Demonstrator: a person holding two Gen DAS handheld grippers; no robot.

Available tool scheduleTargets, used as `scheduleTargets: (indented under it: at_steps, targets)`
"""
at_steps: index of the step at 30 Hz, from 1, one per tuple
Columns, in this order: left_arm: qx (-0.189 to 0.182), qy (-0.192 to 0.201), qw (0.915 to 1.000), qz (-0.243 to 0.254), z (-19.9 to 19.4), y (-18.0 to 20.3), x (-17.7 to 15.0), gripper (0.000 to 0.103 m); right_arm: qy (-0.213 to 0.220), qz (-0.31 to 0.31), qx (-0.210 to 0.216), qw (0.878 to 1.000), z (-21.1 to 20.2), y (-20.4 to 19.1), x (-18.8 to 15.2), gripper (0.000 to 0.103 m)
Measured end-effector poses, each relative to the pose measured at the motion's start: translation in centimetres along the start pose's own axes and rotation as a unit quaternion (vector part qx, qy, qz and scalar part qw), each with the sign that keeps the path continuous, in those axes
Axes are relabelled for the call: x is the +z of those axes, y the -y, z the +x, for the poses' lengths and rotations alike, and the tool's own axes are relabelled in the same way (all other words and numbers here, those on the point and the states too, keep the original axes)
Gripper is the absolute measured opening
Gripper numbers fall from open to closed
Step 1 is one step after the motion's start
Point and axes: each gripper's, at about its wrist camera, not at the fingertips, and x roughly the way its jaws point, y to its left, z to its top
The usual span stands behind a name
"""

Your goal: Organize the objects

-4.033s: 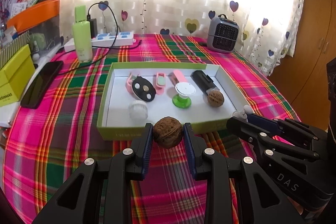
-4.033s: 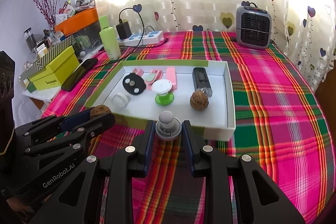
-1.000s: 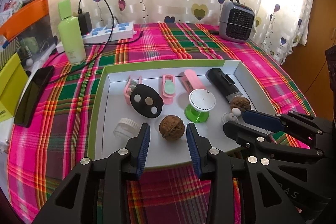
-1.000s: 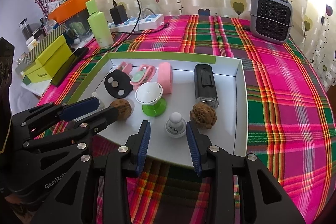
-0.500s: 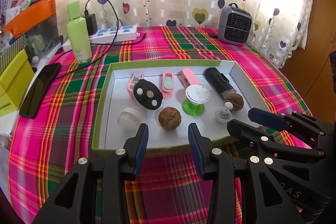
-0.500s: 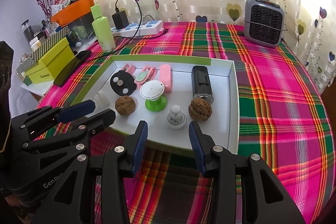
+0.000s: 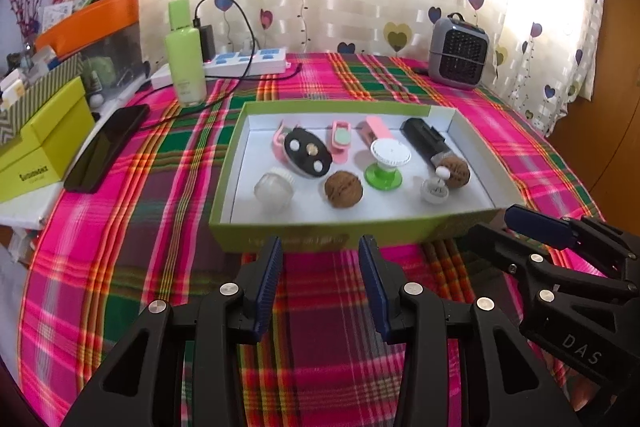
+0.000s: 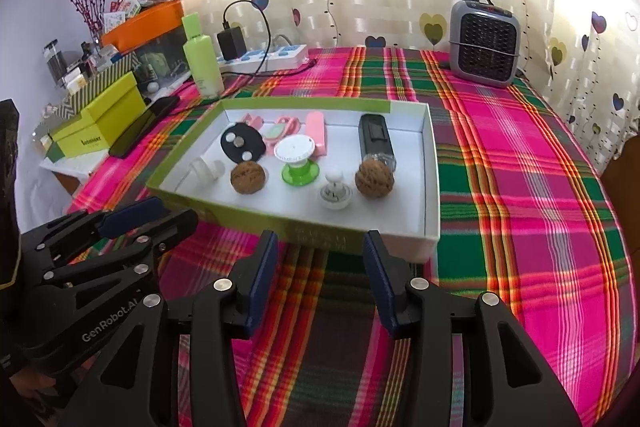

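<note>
Grippers hung empty near the tray (image 7: 280, 241): left gripper (image 7: 319, 261) stood parted, right gripper (image 8: 320, 255) was opening; both walnuts (image 8: 248, 177) lay inside.

We see the green-rimmed tray (image 7: 280, 239) on plaid cloth, holding a walnut (image 7: 343, 188) at its centre front, a second walnut (image 7: 454, 172) to the right and a white knob (image 7: 434, 190) just before it; the left gripper (image 7: 319, 259) hovers empty, jaws parted, nearer than the tray
</note>
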Motion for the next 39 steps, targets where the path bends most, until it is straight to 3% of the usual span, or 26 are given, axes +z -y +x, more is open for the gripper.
scheduleTargets:
  at_steps: [8,17,23,30,33,39]
  targets:
    - [-0.004,-0.033,0.9994,-0.003,0.9,0.1,-2.2,0.038,-0.021,0.006,-0.012,1.0,0.6,0.1,-1.6,0.045]
    - [0.005,-0.041,0.9991,-0.01,1.1,-0.1,-2.7,0.039,-0.036,0.008,-0.041,0.999,1.1,0.5,-2.3,0.046]
    - [0.007,-0.045,0.999,0.0,1.3,0.5,-2.6,0.049,-0.041,0.013,-0.056,0.997,1.2,1.0,-2.5,0.046]
    - [0.014,-0.048,0.9987,0.011,1.5,0.9,-2.6,0.053,-0.045,0.004,-0.083,0.995,1.3,0.7,-2.4,0.046]
    - [0.009,-0.047,0.9988,0.008,1.4,0.8,-2.6,0.054,-0.048,0.013,-0.092,0.995,1.4,1.1,-2.4,0.061]
    - [0.003,-0.046,0.9989,0.001,1.4,0.6,-2.6,0.054,-0.048,0.017,-0.092,0.994,1.4,1.3,-2.4,0.062]
